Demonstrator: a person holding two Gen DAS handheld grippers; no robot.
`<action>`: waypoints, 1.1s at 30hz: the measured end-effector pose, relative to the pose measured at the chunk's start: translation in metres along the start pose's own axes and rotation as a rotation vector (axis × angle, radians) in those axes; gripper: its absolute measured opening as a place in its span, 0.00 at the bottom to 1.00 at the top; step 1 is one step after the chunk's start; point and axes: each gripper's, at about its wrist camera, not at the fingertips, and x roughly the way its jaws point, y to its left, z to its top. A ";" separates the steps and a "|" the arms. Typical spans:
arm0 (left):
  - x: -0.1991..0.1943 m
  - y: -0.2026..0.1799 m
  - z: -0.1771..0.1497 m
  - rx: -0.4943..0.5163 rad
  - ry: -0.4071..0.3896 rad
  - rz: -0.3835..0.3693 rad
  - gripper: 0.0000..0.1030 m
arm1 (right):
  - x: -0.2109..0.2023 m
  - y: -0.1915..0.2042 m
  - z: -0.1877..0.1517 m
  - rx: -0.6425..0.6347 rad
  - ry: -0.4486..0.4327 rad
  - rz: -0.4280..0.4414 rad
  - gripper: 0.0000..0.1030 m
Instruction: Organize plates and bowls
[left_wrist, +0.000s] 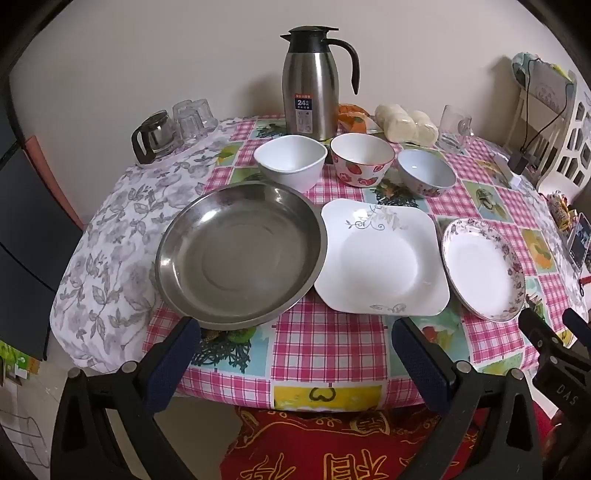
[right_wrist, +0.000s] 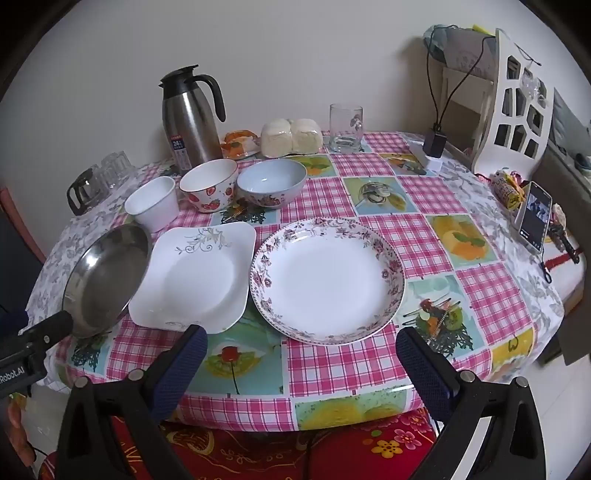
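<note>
1. Grippers are both hanging above the near edge of the table (right_wrist: 332, 369), tilted downward; I am holding my left gripper (left_wrist: 295, 354) with its jaws spread wide and nothing between them, and my right gripper (right_wrist: 301, 363) is standing just as wide and just as empty.
2. I am pointing the left gripper toward the stainless steel plate (left_wrist: 242, 254), which is lying at the left of the near row, partly over the grey floral cloth (left_wrist: 122, 240).
3. The white square plate (left_wrist: 382, 258) is sitting just right of the steel one, their rims touching or nearly so.
4. I am aiming the right gripper at the round floral-rimmed plate (right_wrist: 327, 282), which is resting at the right end of that row, just beside the square plate.
5. Three bowls are standing in a row behind the plates: a plain white square bowl (left_wrist: 291, 158) at the left, a strawberry-patterned bowl (left_wrist: 362, 157) in the middle, and a pale blue bowl (left_wrist: 426, 171) at the right.
6. A steel thermos jug (left_wrist: 314, 81) is standing far behind the bowls, with wrapped buns (right_wrist: 291, 136) and a clear glass mug (right_wrist: 345, 127) to its right.
7. A phone (right_wrist: 535, 216) is leaning upright at the far right edge, its screen lit.
</note>
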 end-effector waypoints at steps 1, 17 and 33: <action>0.000 0.000 0.000 -0.002 0.000 0.005 1.00 | -0.001 0.000 0.000 0.001 -0.002 0.003 1.00; 0.012 -0.004 -0.002 0.026 0.039 -0.014 1.00 | 0.004 0.003 0.000 -0.003 -0.020 0.010 1.00; 0.017 -0.003 -0.002 0.027 0.061 0.019 1.00 | 0.003 -0.001 -0.001 0.025 -0.030 0.022 1.00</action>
